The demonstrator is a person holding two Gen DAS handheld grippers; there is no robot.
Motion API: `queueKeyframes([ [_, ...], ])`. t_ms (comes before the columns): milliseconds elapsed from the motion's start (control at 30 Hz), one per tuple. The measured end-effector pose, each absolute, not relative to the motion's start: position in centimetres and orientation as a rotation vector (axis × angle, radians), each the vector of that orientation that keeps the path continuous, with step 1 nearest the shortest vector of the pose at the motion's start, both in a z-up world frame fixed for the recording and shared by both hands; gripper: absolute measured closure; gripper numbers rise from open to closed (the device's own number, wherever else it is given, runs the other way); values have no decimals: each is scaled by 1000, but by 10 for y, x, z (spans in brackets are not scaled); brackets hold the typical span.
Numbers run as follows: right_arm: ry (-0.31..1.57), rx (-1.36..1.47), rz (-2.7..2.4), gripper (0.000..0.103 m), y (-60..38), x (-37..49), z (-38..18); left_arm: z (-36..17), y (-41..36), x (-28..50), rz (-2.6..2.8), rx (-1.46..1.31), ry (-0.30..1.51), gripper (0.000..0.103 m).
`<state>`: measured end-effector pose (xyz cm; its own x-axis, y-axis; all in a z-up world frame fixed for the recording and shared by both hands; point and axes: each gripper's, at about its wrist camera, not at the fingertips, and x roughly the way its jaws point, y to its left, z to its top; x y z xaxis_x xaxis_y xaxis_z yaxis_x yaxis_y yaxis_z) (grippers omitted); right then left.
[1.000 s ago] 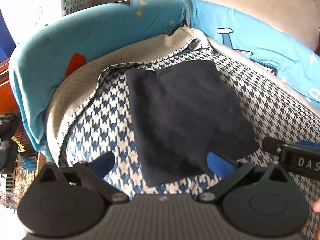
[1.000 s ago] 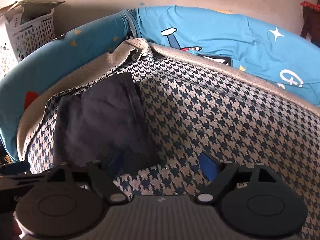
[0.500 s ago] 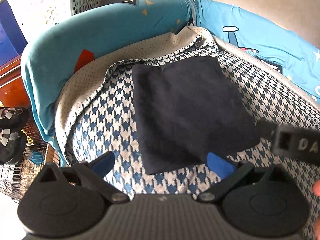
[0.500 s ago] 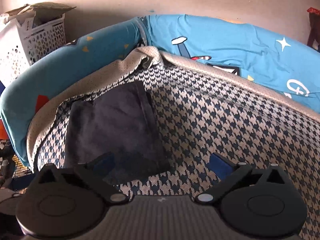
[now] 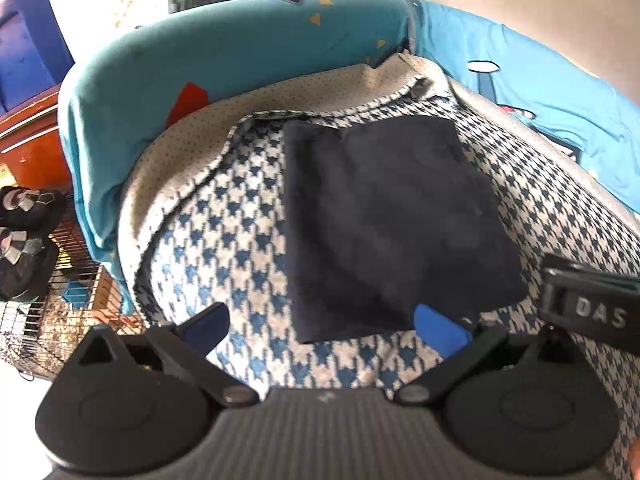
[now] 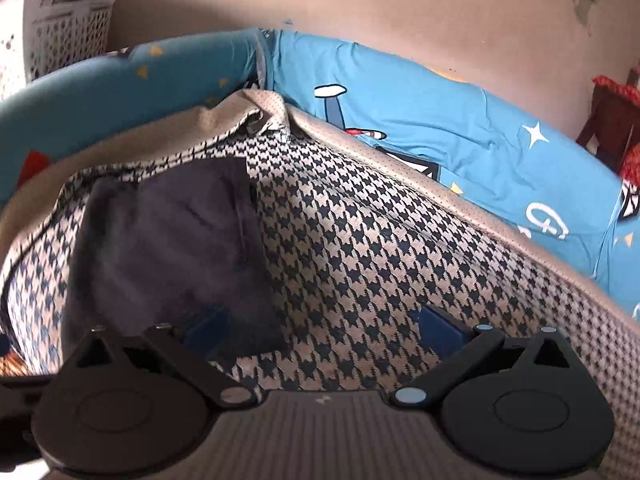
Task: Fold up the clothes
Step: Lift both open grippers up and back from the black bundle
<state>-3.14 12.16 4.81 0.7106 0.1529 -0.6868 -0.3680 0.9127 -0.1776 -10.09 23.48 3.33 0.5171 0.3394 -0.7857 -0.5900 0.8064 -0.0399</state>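
- Wire cage point(image 5: 60, 300): far left of the folded dark garment in the left wrist view, below the cushion level, with dark shoes point(image 5: 24, 240) resting over it.
- White perforated basket point(image 6: 68, 36): up and left of the garment, behind the blue cover, against the wall.
- Blue printed cover point(image 5: 224, 52): curves round the far side of the garment, wrapping the padded rim; stars and cartoon shapes show on its right stretch.
- Houndstooth cushion point(image 5: 240, 240): the surface that carries the garment; its beige dotted underside is turned up along the left and far edges.
- Left gripper point(image 5: 320, 326): hovers just short of the garment's near edge; jaws spread wide and holding nothing, the right blue fingertip point(image 5: 440, 330) overlapping the garment's near right corner in the picture. Contact cannot be told.
- Folded dark garment point(image 5: 396, 220): a flat, roughly rectangular packet lying on the cushion, towards its left far corner.
- Right gripper point(image 6: 320, 328): to the right of the garment; jaws spread wide and empty, the left fingertip point(image 6: 204, 330) over the garment's near right corner, the right one over bare houndstooth. Its black body, lettered "DAS", enters the left wrist view at the right edge.
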Motion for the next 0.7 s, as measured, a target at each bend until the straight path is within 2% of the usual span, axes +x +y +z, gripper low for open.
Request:
queueKeyframes([
  [133,735,-275,331,0,120,-35,58,37,244,-107,593,-357,834,0],
  [500,879,-212,417,0,121,-19,42,28,244,-103,581,-349,877,0],
  [700,887,-224,406,0,121,-14,39,24,244,-100,565,-362,887,0],
])
